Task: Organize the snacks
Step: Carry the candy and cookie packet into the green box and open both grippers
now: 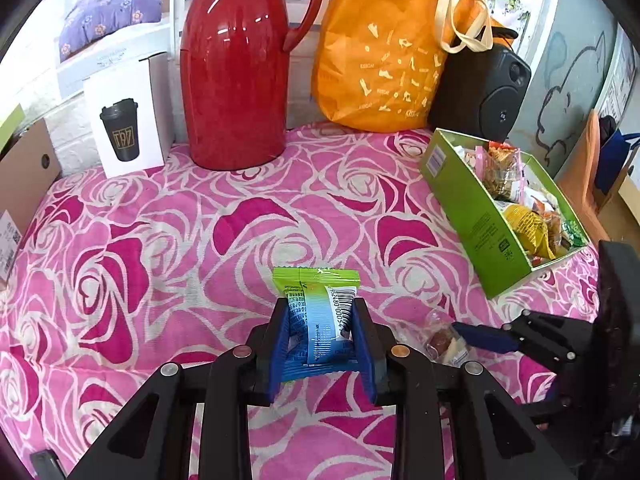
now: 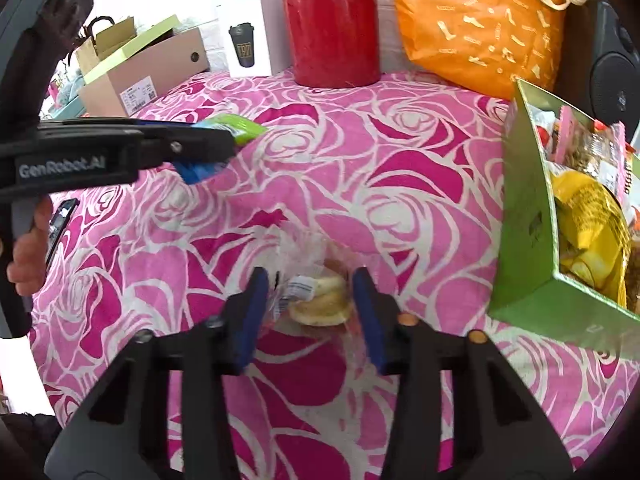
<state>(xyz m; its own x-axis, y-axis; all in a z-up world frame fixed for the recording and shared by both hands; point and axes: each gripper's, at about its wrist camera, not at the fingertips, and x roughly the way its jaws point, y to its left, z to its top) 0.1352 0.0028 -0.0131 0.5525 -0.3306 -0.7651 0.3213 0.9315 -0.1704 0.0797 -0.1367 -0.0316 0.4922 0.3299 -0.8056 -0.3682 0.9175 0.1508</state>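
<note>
Left gripper (image 1: 320, 336) pinching a green-and-blue snack packet (image 1: 320, 312) above the rose-patterned tabletop (image 1: 160, 240). Right gripper (image 2: 312, 312) spread wide around a clear-wrapped pastry (image 2: 320, 300) lying on the cloth. Farther right, green box (image 1: 476, 216) full of snacks. Only in right wrist view: a hand (image 2: 28, 256) gripping the left handle.

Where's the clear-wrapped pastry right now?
The pastry lies on the pink rose cloth, between the open fingers of the right hand-held gripper, left of the green box. In the left wrist view it sits low right.
</note>
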